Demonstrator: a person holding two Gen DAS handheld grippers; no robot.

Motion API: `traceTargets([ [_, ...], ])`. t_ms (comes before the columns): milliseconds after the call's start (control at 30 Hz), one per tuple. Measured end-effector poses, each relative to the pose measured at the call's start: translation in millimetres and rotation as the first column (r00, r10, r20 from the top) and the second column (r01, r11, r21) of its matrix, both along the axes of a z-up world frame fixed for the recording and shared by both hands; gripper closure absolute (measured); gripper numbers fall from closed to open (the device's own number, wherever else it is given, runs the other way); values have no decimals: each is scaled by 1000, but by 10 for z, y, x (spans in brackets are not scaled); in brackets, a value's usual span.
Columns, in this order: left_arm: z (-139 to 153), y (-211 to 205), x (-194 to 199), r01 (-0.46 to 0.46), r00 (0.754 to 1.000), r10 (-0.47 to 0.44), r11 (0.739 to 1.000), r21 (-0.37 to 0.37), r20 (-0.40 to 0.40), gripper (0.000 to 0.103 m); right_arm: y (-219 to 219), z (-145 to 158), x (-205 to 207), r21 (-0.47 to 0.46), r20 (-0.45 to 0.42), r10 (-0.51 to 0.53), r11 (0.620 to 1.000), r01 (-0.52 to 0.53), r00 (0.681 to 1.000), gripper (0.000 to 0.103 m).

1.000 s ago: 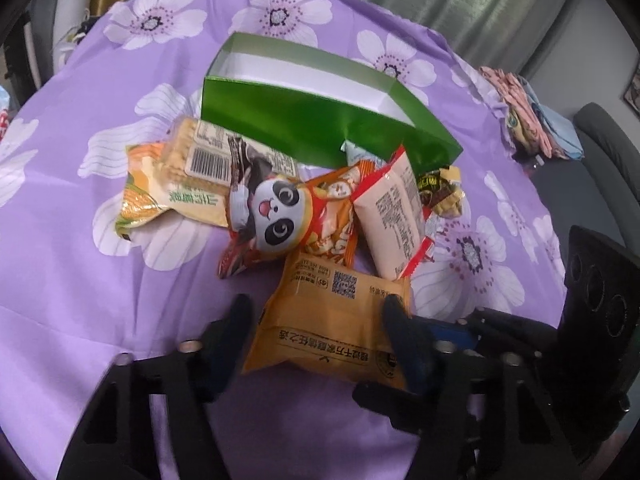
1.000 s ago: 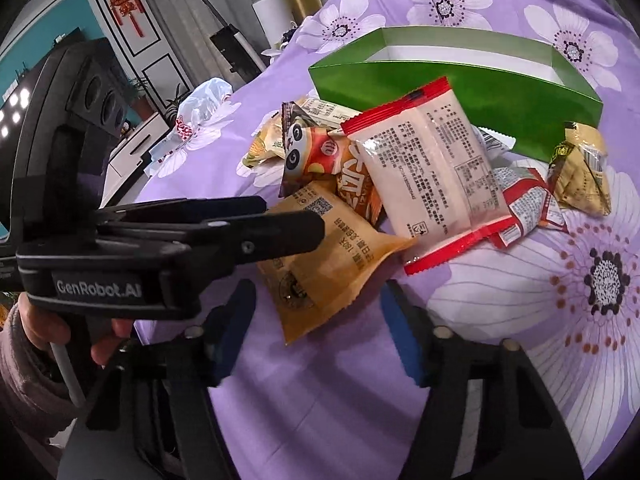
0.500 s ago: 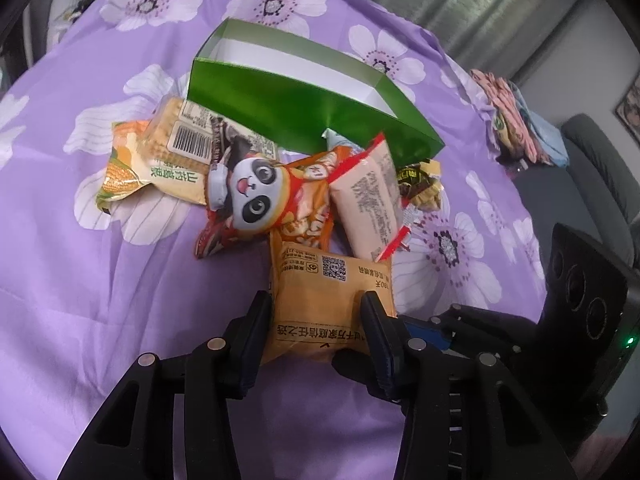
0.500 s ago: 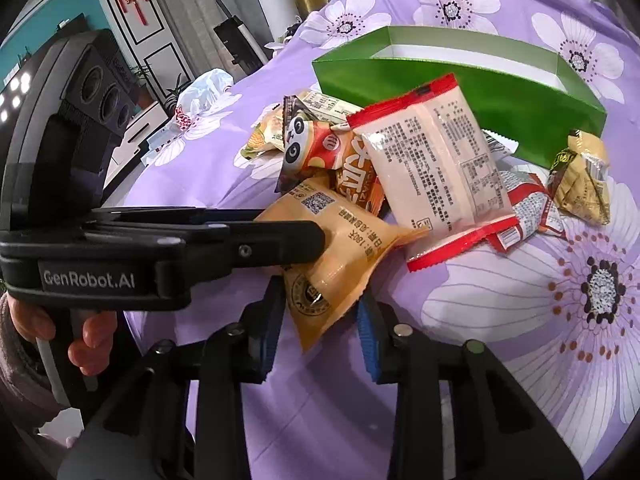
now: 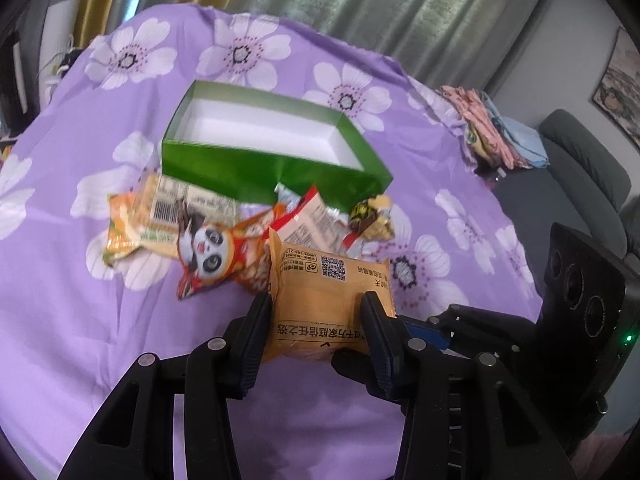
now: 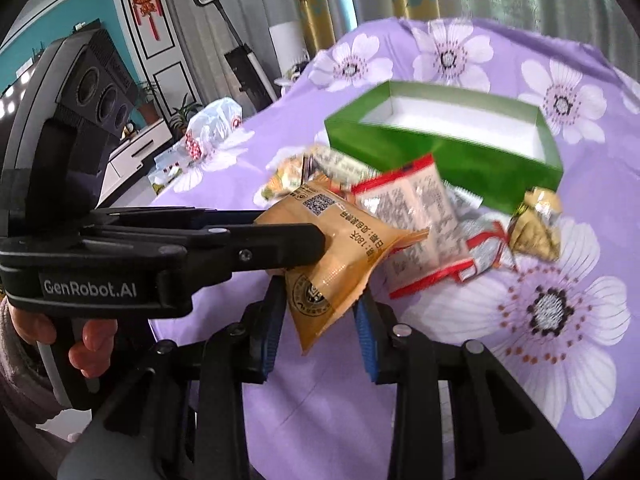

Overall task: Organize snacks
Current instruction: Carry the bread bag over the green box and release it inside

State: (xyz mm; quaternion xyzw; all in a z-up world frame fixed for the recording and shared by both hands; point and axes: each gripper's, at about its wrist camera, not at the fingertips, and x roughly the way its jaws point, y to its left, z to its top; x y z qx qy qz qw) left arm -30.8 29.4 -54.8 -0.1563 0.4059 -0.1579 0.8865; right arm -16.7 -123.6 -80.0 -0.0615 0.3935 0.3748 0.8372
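Left wrist: both claws lifted orange packet [image 5: 320,300] clear.

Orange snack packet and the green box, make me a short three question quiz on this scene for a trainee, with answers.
1. True or false: both grippers grip the orange snack packet.
2. What lies inside the green box? A) a panda packet B) sweets C) nothing
3. Fill in: the panda packet lies on the ______ cloth.

Key: 1 true: the left gripper and right gripper each pinch it. 2 C, its white floor is bare. 3 purple flowered.
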Motion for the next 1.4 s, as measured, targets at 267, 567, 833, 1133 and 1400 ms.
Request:
traceTargets([
  [267, 288, -73, 290, 20, 998, -21, 1000, 7, 64, 57, -70, 253, 235, 30, 69, -29, 999, 27, 997, 68],
  [567, 612, -121, 952, 34, 991, -36, 999, 18, 128, 57, -94, 547, 797, 66, 144, -75, 996, 66, 987, 68],
  [833, 540, -102, 1411, 12, 995, -15, 1000, 25, 95, 57, 5, 490, 1299, 59, 128, -89, 995, 82, 988, 67],
  [1133, 271, -51, 1732, -22, 999, 21, 999, 32, 29, 57, 118, 204, 1657, 24, 72, -92, 996, 91, 993, 66],
  [1400, 207, -93, 1772, -52, 998, 49, 994, 99, 28, 52, 166, 75, 1777, -23, 70, -124, 992, 126, 990, 57],
])
